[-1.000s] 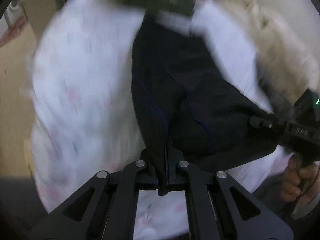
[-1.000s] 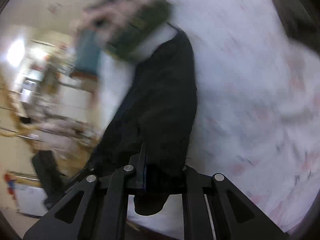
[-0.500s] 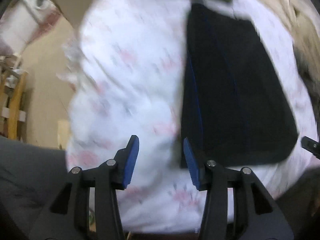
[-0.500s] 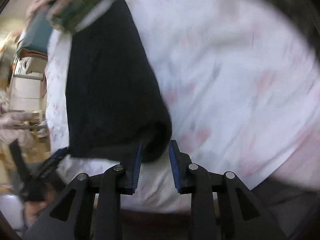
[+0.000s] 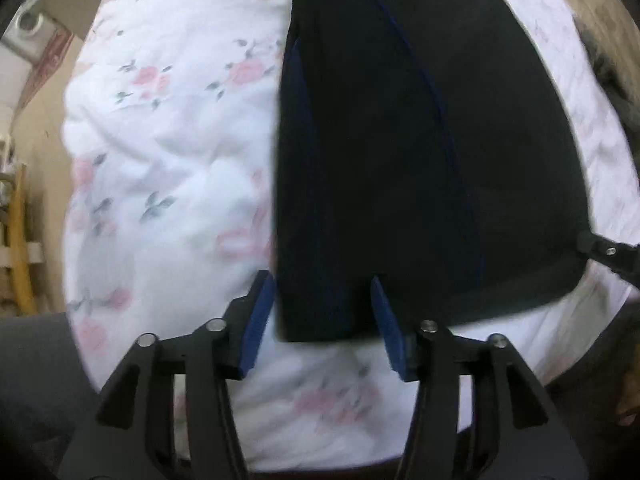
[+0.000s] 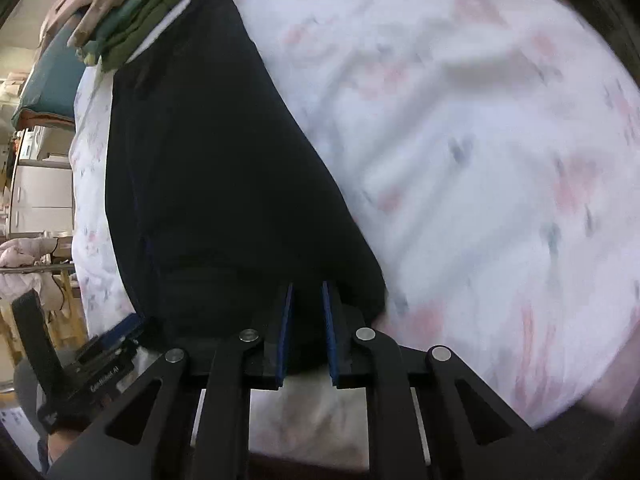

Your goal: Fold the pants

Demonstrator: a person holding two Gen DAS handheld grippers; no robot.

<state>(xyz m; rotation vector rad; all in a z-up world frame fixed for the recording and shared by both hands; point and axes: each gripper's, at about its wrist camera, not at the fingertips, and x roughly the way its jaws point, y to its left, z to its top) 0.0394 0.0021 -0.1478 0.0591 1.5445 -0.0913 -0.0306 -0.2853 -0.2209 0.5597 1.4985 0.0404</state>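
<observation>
Here the dark pants [image 5: 420, 152] lay flat on the floral quilt [image 5: 168, 128], stretching away ahead of both sets of fingers. The left gripper [image 5: 322, 300] stood wide apart, its blue pads [image 5: 256, 320] either side of the near left corner of the cloth. The right gripper [image 6: 306, 312] stood narrowly parted at the near right corner, pads not pressed together. Beyond the pants' far end sat folded green fabric [image 6: 136, 28].

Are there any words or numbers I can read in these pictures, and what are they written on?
Only one bit of writing shows: small white print on the left gripper body, seen in the right wrist view. It is too small and blurred to read.
The dark pants and the flowered quilt carry no words.
</observation>
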